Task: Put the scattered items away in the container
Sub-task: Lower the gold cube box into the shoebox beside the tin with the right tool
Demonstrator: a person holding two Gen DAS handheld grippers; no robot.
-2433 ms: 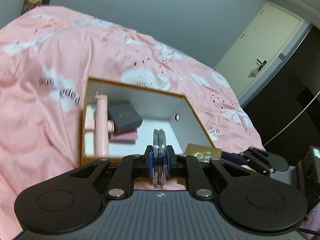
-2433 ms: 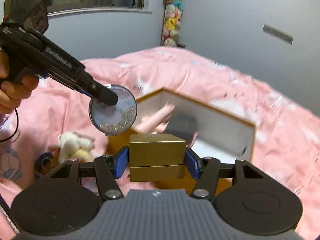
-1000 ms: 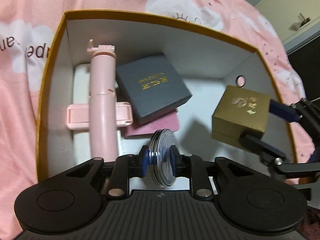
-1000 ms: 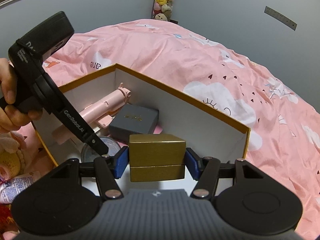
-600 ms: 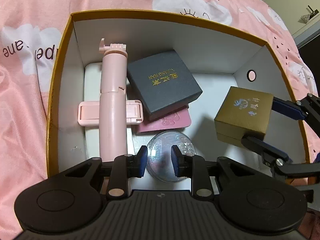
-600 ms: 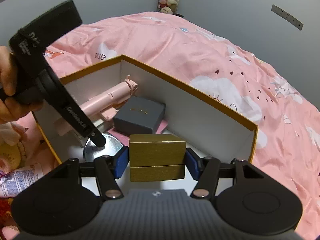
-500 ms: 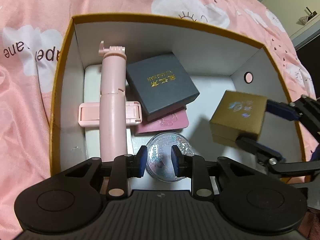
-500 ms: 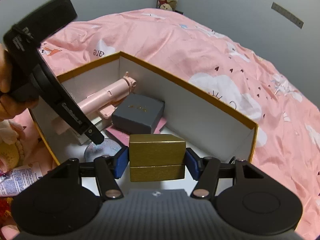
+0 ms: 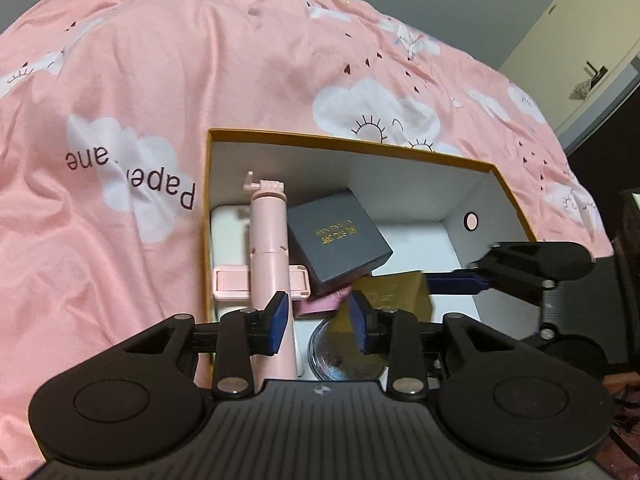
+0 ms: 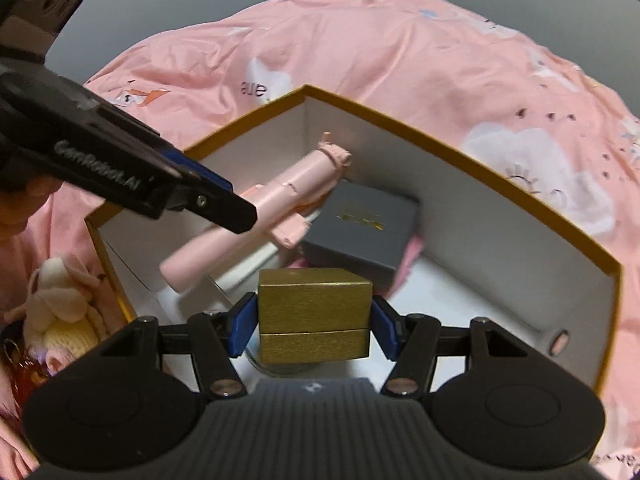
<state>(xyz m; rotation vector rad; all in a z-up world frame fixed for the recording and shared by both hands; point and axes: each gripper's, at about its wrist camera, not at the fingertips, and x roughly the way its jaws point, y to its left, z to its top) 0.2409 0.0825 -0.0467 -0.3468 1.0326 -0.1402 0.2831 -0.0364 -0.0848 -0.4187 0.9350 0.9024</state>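
An orange-rimmed white box (image 9: 352, 144) lies on the pink duvet. In it are a pink selfie stick (image 9: 268, 240), a dark grey box (image 9: 338, 236) and a round clear glitter case (image 9: 340, 356) flat on the floor near the front wall. My left gripper (image 9: 318, 322) hovers above that case, its jaws opening with nothing between them. My right gripper (image 10: 314, 320) is shut on a gold box (image 10: 314, 316), held low inside the container beside the grey box. The gold box hides most of the glitter case in the right wrist view.
A cream plush toy (image 10: 60, 304) and small clutter lie on the duvet (image 9: 120, 80) outside the box's left wall. A door (image 9: 580, 40) and dark furniture stand beyond the bed at the right.
The left gripper let the glitter case go onto the box floor, opened wider and pulled up and back. The right gripper brought the gold box lower into the container.
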